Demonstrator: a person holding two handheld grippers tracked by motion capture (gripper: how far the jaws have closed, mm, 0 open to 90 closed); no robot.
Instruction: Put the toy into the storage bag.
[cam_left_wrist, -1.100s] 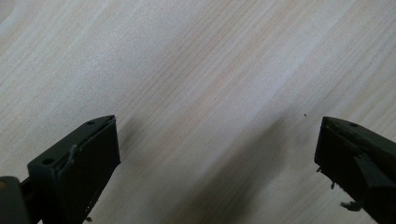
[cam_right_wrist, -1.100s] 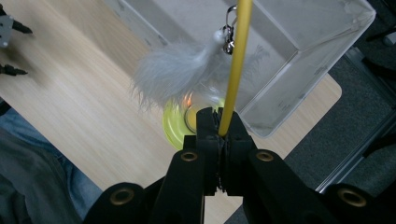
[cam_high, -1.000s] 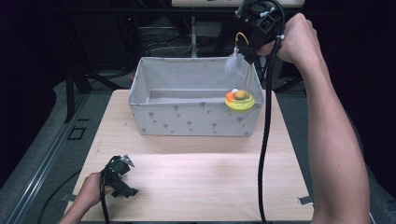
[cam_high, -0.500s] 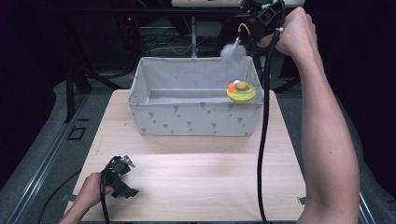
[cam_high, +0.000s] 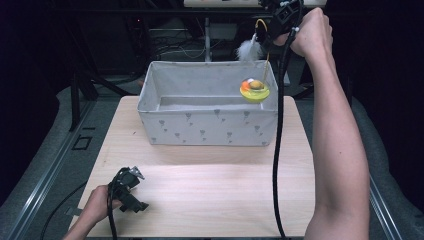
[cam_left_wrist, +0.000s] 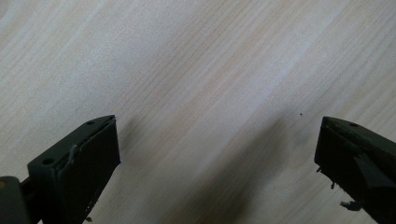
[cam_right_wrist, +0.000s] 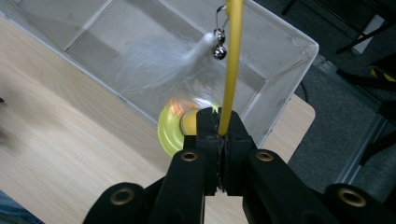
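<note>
The bin (cam_high: 207, 117) sits at the table's far edge, and the toy (cam_high: 255, 90) hangs over its right end, directly below the raised right gripper (cam_high: 272, 25), its wand running near vertical. The right gripper's jaws are clamped tight on the wand (cam_right_wrist: 229, 70). The left gripper (cam_high: 127, 192) rests wide open and empty at the near left.

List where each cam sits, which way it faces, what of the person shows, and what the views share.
High view: above the near table edge, facing forward and down on the light wooden table; both forearms and claws show.
Left gripper view: rides the left claw, facing down at bare tabletop; open jaws.
Right gripper view: rides the right claw, shut on the yellow wand toy with white feather.
Shared with the high view: the grey fabric bin, the toy.
</note>
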